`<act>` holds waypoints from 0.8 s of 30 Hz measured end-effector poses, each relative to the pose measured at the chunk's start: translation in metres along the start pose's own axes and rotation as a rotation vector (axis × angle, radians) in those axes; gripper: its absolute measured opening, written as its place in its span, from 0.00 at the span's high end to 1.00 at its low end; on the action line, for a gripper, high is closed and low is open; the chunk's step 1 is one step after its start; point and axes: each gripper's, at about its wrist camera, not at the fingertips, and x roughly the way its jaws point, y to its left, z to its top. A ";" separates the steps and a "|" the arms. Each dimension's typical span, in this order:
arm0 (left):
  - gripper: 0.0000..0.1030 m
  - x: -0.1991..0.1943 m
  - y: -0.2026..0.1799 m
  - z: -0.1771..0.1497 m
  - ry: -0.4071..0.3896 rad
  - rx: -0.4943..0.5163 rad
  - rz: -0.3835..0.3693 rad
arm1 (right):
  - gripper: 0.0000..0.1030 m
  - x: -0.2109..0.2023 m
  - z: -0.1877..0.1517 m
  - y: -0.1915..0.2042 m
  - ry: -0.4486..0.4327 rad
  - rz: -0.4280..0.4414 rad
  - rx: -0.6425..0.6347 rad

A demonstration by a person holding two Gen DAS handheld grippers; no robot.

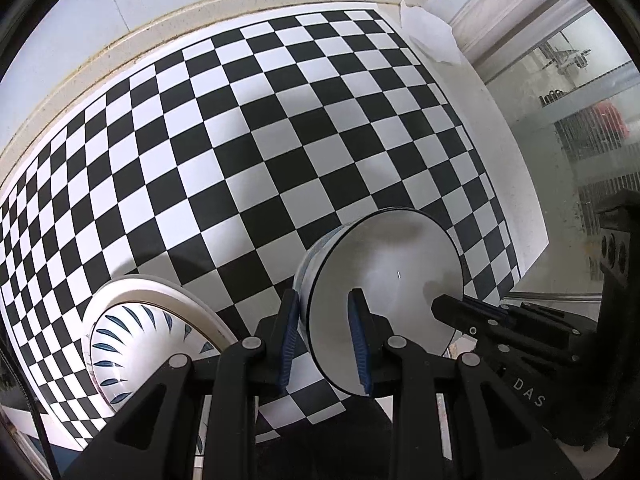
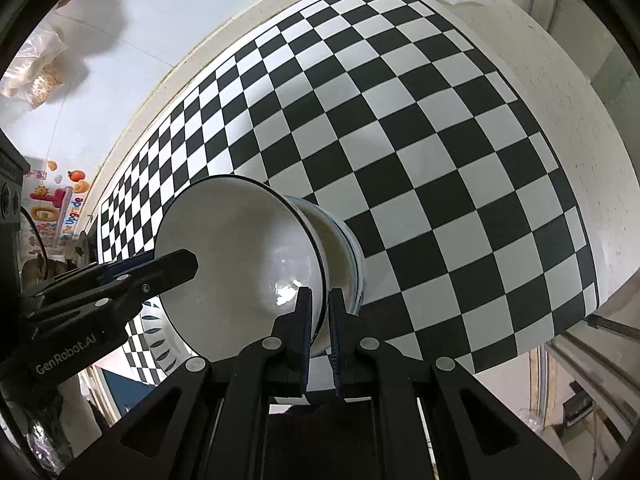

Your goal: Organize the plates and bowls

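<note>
Both grippers clamp opposite rims of 1 bowl [image 1: 384, 280]: the left gripper [image 1: 326, 344] at its near-left rim, the right gripper [image 2: 320, 332] at its right. The bowl is tilted above the checkered mat [image 1: 240, 140]. A patterned plate [image 1: 136, 344] lies near left. Stacking appears unfinished.

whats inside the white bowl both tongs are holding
The white bowl looks empty: only bare glazed interior and a light glare show. Left tongs and right tongs each pinch its rim. A second bowl nests beneath it, its inside mostly covered.
</note>
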 end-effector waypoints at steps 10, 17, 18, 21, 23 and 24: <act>0.78 0.012 -0.002 -0.004 0.024 0.014 0.013 | 0.91 0.008 0.001 -0.002 0.022 -0.016 -0.004; 0.78 0.018 -0.003 -0.005 0.034 0.022 0.018 | 0.91 0.009 0.002 -0.003 0.024 -0.030 -0.001; 0.78 0.018 -0.003 -0.005 0.035 0.021 0.017 | 0.91 0.008 0.002 -0.003 0.025 -0.032 -0.002; 0.78 0.019 -0.002 -0.005 0.036 0.016 0.018 | 0.91 0.009 0.002 -0.003 0.028 -0.036 0.002; 0.78 0.020 -0.002 -0.005 0.037 0.013 0.019 | 0.91 0.009 0.002 -0.004 0.030 -0.034 0.010; 0.78 0.019 -0.002 -0.005 0.038 0.013 0.018 | 0.91 0.009 0.002 -0.004 0.031 -0.034 0.011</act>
